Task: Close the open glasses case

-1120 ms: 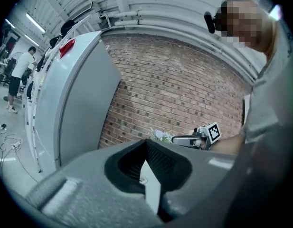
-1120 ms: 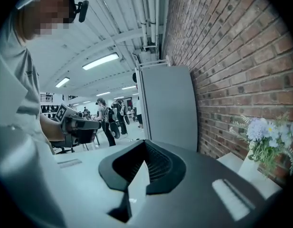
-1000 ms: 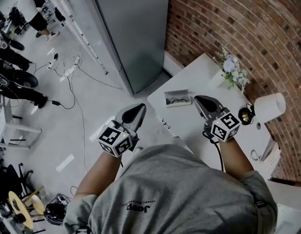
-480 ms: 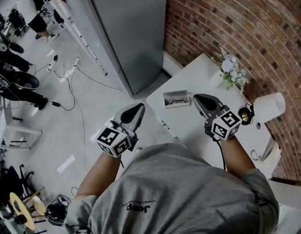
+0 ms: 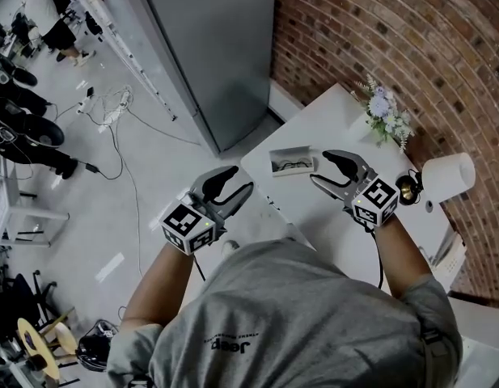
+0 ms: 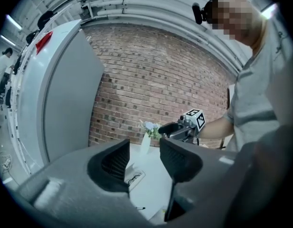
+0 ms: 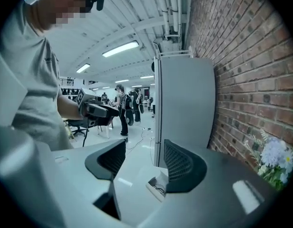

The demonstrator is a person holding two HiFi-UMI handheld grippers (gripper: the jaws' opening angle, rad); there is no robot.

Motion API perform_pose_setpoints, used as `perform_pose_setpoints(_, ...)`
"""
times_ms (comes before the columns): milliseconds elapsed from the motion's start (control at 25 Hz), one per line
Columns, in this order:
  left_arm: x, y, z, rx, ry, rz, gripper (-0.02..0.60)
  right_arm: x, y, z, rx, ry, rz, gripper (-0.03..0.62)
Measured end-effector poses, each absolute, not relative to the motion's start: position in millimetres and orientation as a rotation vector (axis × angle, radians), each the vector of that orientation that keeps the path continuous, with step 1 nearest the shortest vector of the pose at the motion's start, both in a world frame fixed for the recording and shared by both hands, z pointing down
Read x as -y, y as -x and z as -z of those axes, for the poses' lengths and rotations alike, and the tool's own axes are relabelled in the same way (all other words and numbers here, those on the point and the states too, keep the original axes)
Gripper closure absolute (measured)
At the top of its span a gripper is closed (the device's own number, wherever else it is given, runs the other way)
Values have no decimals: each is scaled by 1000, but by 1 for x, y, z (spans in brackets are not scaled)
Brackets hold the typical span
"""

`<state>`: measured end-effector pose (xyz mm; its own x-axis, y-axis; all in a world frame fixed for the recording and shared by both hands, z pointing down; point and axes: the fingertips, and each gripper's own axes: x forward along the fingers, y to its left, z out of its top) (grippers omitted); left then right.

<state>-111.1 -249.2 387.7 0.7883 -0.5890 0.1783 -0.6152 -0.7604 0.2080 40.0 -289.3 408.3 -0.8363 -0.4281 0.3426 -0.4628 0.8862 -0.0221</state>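
The glasses case (image 5: pixel 290 161) lies open near the far left corner of the white table (image 5: pixel 338 115), glasses inside. My right gripper (image 5: pixel 320 166) hovers over the table just right of the case, its jaws opening with nothing between them. My left gripper (image 5: pixel 241 179) hangs off the table's left edge, short of the case, its jaws also opening and empty. In the left gripper view the case (image 6: pixel 135 178) shows beyond the gap of the left gripper (image 6: pixel 144 152). In the right gripper view the case (image 7: pixel 158 186) lies just ahead of the right gripper (image 7: pixel 141 163).
A vase of flowers (image 5: pixel 384 115) stands at the table's far edge by the brick wall (image 5: pixel 411 31). A paper roll (image 5: pixel 447 175) and a small brass object (image 5: pixel 407 190) sit right of my right hand. A tall grey cabinet (image 5: pixel 209 47) stands left of the table.
Both grippers' jaws were shut and now stand apart. The left gripper has shifted slightly right toward the table edge, and both grippers have rolled a little.
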Motion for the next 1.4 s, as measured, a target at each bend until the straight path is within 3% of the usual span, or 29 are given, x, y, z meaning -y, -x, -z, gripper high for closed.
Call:
perform_pose_setpoints(200,264,102,-415,861,-2779,-266,378,305,-44,-438,2628,-592,-80,312)
perform_pose_setpoints(1080,355,37,-619,646,-2844,-812,184,379,-54,-638,2298,-321,14,160)
perform_pose_setpoints(1400,368,20,-673,575,-2852,-1007,147,393,-47,-680,2228,-221,52,129)
